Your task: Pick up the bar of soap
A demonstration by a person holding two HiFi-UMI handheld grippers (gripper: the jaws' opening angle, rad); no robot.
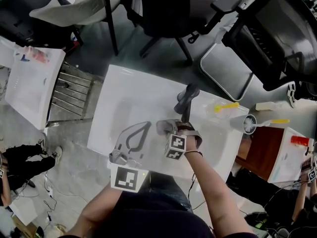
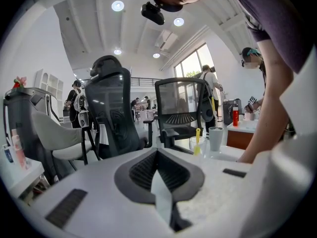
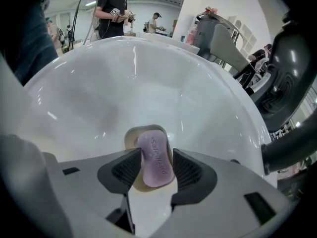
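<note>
A purple bar of soap (image 3: 156, 163) lies on a beige soap dish (image 3: 132, 135) in the white sink basin (image 3: 133, 73). In the right gripper view my right gripper (image 3: 155, 155) stands open, one dark pad on each side of the bar and close to it. The head view shows that gripper (image 1: 167, 128) reaching down into the sink (image 1: 124, 93); the soap is hidden there. My left gripper (image 1: 147, 125) rests over the sink's near part, shut with nothing in it. In its own view the left gripper (image 2: 157, 151) points out at the room, pads meeting at the tip.
A dark faucet (image 1: 186, 99) rises at the sink's far edge, close to the right gripper. A yellow-handled item (image 1: 226, 106) and a white cup (image 1: 249, 124) stand at the sink's right. Office chairs (image 1: 163, 9) stand behind it, and a white table (image 1: 32, 83) at the left.
</note>
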